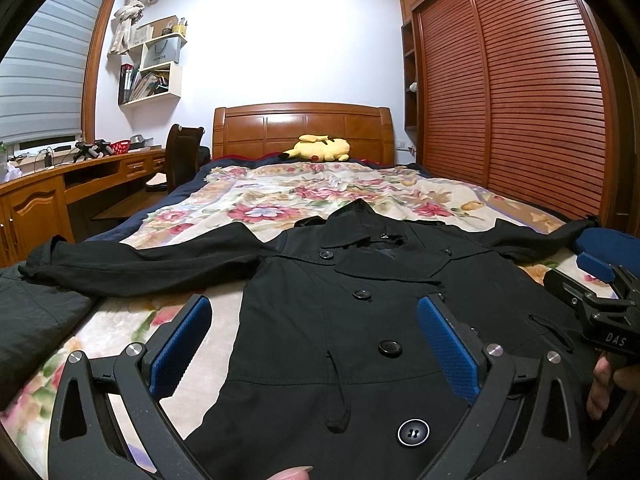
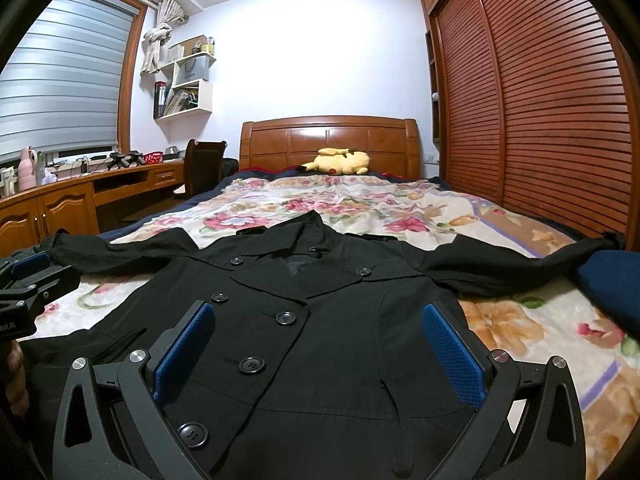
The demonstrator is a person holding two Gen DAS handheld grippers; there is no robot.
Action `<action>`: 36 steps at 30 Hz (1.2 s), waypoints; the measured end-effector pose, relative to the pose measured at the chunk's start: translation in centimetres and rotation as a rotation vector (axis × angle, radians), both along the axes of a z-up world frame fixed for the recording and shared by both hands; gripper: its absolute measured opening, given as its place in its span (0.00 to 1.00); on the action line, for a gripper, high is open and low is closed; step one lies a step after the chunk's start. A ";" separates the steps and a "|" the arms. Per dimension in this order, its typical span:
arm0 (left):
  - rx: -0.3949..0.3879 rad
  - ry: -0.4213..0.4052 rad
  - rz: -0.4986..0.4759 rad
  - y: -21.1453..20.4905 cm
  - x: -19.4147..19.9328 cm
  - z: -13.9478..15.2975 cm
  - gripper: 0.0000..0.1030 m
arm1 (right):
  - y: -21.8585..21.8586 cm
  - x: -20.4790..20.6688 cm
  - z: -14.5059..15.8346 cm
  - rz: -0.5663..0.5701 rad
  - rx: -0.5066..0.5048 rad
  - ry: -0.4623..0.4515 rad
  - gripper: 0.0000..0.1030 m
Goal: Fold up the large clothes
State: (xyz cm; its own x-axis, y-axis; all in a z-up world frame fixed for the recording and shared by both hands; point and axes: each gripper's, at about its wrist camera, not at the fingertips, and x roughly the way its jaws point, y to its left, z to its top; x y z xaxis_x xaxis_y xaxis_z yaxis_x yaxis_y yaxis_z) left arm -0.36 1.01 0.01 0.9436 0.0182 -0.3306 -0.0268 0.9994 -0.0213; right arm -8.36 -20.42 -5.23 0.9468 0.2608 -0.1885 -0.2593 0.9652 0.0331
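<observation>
A black double-breasted coat [image 1: 360, 320] lies flat, front up, on the floral bedspread [image 1: 280, 196], with both sleeves spread out to the sides. It also shows in the right wrist view [image 2: 320, 320]. My left gripper [image 1: 314, 320] is open and empty, hovering over the coat's lower left front. My right gripper [image 2: 318, 328] is open and empty, over the coat's lower right front. The right gripper also appears at the right edge of the left wrist view [image 1: 600, 280]. The left gripper shows at the left edge of the right wrist view [image 2: 28, 276].
A yellow plush toy [image 1: 320, 148] lies by the wooden headboard [image 1: 304, 128]. A louvred wardrobe [image 1: 520, 92] runs along the right. A wooden desk [image 1: 60, 184] and chair [image 1: 184, 152] stand on the left. A dark garment [image 1: 36, 320] lies at the bed's left edge.
</observation>
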 end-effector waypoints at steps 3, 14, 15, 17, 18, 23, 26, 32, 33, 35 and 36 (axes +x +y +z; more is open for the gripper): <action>0.001 -0.001 0.000 0.0 0.0 0.0 1.00 | 0.0 0.0 0.0 0.001 0.000 0.000 1.00; 0.009 0.001 0.003 0.1 0.0 0.0 1.00 | 0.1 0.0 0.0 0.008 -0.006 0.003 1.00; 0.015 0.001 0.009 0.3 -0.1 0.0 1.00 | 0.2 0.1 0.0 0.012 -0.010 0.006 1.00; 0.032 0.001 0.025 0.8 -0.1 0.1 1.00 | 0.5 0.2 0.1 0.026 -0.022 0.013 1.00; 0.039 0.003 0.037 1.3 0.0 0.1 1.00 | 0.8 0.3 0.1 0.030 -0.031 0.018 1.00; 0.024 0.035 0.063 3.4 0.0 0.0 1.00 | 1.5 0.7 0.4 0.060 -0.065 0.028 1.00; 0.026 0.046 0.075 4.3 -0.2 0.0 1.00 | 1.5 1.0 1.0 0.085 -0.067 0.034 1.00; 0.029 0.075 0.073 5.5 -0.5 0.1 1.00 | 2.0 1.2 2.0 0.157 -0.059 0.060 1.00; 0.031 0.083 0.076 5.7 -0.6 0.1 1.00 | 2.2 1.1 2.2 0.164 -0.067 0.058 1.00; 0.032 0.097 0.079 6.3 -0.7 0.1 1.00 | 2.8 1.1 2.6 0.186 -0.085 0.052 1.00; 0.030 0.103 0.081 6.6 -0.8 0.2 1.00 | 3.0 1.2 2.6 0.193 -0.091 0.051 1.00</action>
State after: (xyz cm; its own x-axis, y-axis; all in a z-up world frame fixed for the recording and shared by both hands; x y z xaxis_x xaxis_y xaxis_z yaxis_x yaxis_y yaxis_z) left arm -1.15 7.60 0.19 0.8997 0.1046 -0.4239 -0.1083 0.9940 0.0156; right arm -7.17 -17.39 -2.62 0.8696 0.4161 -0.2658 -0.4399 0.8974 -0.0342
